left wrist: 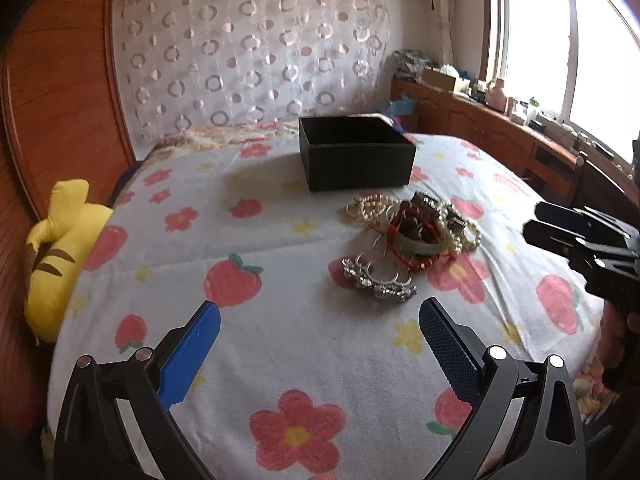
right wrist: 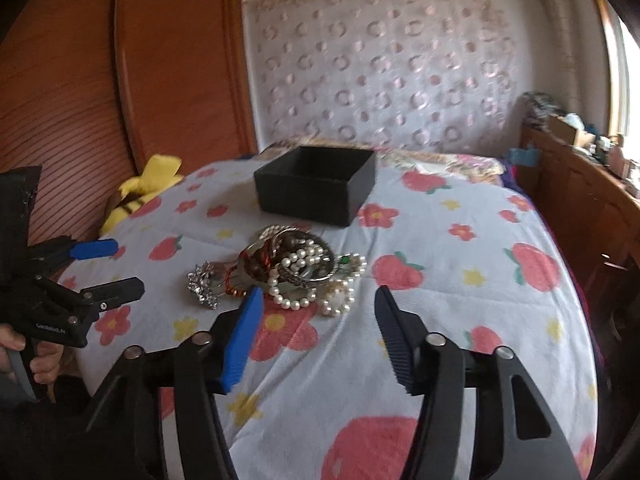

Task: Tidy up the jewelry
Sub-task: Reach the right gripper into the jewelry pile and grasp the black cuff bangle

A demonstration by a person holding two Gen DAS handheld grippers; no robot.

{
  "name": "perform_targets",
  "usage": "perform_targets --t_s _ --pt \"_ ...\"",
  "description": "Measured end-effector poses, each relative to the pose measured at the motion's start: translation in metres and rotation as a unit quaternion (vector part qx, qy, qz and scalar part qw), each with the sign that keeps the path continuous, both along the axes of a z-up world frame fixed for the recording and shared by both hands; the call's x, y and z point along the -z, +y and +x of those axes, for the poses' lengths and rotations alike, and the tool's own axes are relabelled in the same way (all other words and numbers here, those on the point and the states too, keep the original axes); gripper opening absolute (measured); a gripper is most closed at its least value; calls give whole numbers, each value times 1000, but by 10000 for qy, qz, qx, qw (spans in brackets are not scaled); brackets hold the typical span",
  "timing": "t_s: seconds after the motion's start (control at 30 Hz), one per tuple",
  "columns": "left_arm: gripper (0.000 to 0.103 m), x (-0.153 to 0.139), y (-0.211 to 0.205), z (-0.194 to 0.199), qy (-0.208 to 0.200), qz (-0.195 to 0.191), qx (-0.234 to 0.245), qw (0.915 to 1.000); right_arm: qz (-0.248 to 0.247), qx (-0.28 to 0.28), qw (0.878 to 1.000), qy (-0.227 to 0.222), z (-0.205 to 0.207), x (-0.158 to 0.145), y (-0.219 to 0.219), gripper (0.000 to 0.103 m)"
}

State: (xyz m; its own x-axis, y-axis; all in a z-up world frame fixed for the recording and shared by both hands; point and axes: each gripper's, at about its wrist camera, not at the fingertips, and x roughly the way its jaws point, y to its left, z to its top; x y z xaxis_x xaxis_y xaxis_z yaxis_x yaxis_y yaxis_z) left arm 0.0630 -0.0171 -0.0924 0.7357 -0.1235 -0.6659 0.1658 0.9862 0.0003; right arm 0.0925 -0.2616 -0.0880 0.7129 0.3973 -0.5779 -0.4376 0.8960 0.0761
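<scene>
Covering a bed, floral sheet (left wrist: 280, 320), black box (left wrist: 356, 160), jewelry pile (right wrist: 296, 268), both tools (left wrist: 320, 320) (right wrist: 320, 312) spread apart

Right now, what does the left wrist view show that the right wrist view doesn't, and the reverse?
Only the left wrist view shows the bright window and the long cluttered wooden counter beneath it.

Only the right wrist view shows the person's bare fingers around the left hand-held gripper's handle and some of the black box's inner walls.

Both show the black box open on the flowered bedspread, the jewelry pile in front of it, the yellow plush toy, and both hand-held grippers open and empty: left, right.
</scene>
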Motion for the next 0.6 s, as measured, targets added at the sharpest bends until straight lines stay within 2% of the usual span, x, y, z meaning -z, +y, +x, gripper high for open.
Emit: perform_targets --t_s 0.03,0.17,0.37,0.53,0.6 --pt "97 2 1 1 33 -1 -2 10000 -74 -141 9998 73 6 3 4 50" --pt "97 4 3 2 66 -8 -45 10000 -399 -479 9975 324 25 12 19 46" --pt "97 4 7 2 50 -36 -86 9999 -233 -483 9972 527 55 10 18 46" --pt "97 3 8 3 61 -40 -91 9999 -339 -503 9958 692 85 6 17 22" --pt "97 3 8 3 60 -42 -89 9999 -348 -552 9946 806 96 5 18 18"
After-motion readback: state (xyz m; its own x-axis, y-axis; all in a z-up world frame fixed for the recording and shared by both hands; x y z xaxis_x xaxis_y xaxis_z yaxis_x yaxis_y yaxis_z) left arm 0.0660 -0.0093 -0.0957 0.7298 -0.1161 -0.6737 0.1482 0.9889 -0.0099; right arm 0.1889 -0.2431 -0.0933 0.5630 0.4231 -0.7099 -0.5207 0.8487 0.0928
